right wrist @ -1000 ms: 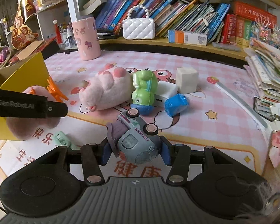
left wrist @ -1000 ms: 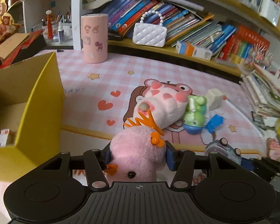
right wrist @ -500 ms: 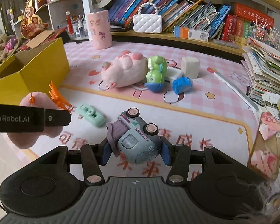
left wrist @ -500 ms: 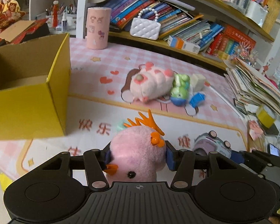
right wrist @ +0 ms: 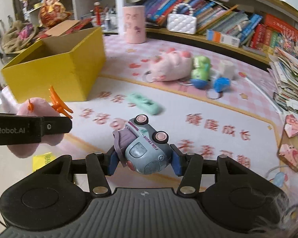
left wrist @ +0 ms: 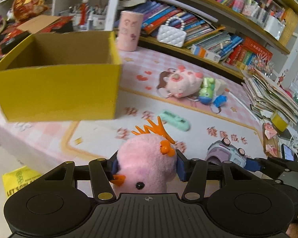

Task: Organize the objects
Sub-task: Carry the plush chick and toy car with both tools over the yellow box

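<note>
The left claw (left wrist: 147,164) pinches one pink plush chick (left wrist: 147,158); the right claw (right wrist: 143,158) pinches one grey toy truck (right wrist: 144,148) lettered "FUN TRUCK". Both hang near the mat's front edge. Bare mat lies ahead, then one mint toy car (right wrist: 144,103). Far left stands one open yellow box (left wrist: 55,91).
</note>
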